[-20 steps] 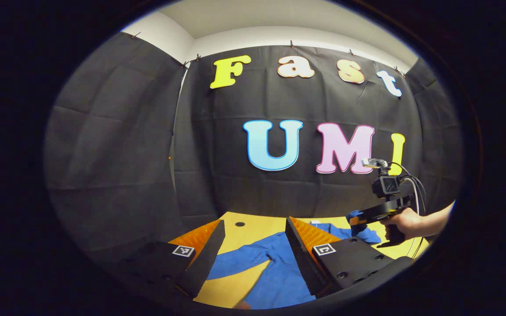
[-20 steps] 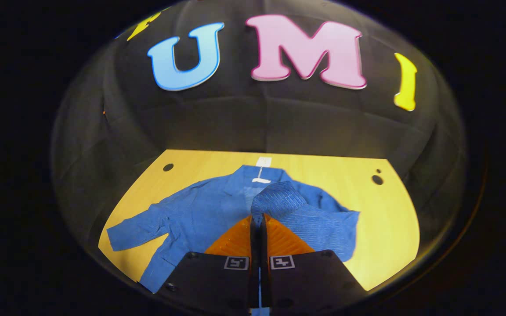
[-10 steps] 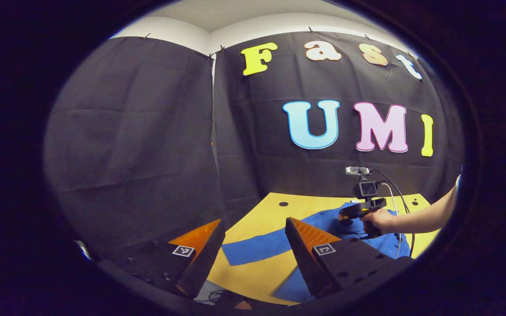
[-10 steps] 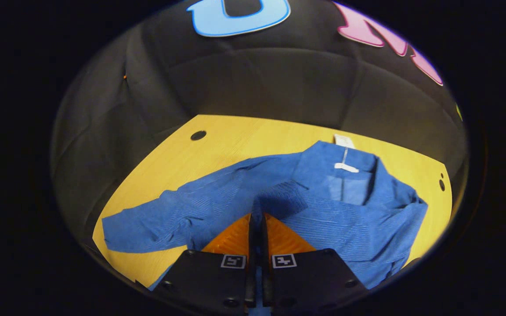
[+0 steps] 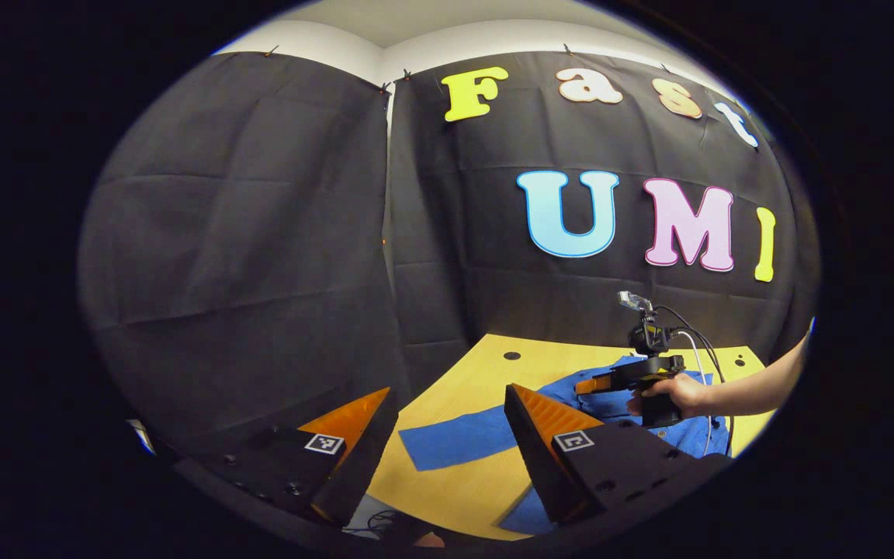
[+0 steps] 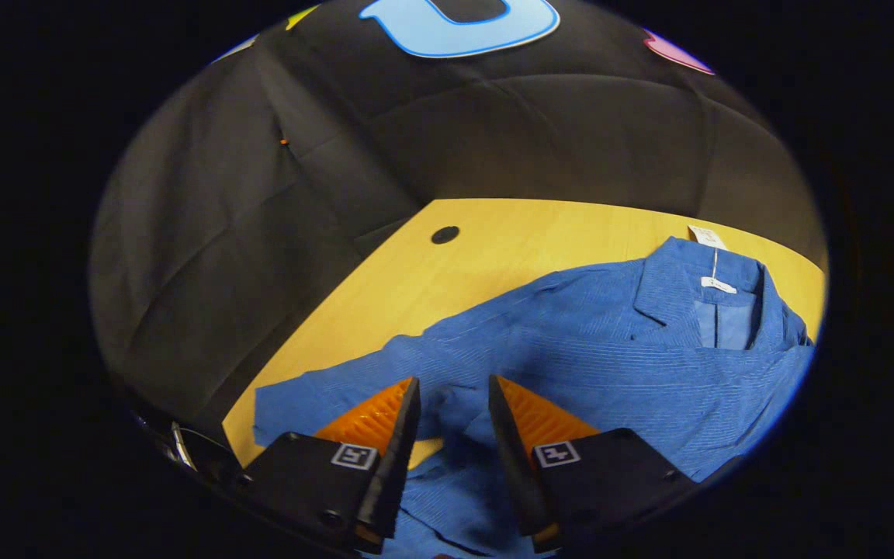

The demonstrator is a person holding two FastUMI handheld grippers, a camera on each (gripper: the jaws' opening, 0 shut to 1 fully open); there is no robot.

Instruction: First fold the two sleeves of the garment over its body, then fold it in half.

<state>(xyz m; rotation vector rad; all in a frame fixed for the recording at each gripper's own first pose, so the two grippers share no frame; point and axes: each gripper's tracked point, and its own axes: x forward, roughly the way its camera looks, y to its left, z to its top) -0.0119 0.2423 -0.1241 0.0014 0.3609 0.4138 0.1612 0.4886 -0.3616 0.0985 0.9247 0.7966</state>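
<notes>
Two tongs are in view, and both stand parted with nothing between their pads. Much of the blue shirt [image 6: 610,365] is cut off in the right gripper view: its near hem runs under the right tongs [image 6: 451,392] and out of sight, and its far side is lost at the edge. Whether a sleeve lies folded across the body is hard to make out among the creases. The collar with its white tag [image 6: 707,237] points to the far edge of the yellow bench [image 6: 493,248], and one sleeve [image 5: 451,442] stretches flat toward the bench's corner. The right tongs hover over the shirt's lower body, fabric showing in the gap between the released fingers. In the left gripper view the left tongs [image 5: 447,400] are held off the bench's near edge, the sleeve's end lying beyond their gap, apart from them. Farther off, a hand [image 5: 668,392] holds the other tongs above the shirt
</notes>
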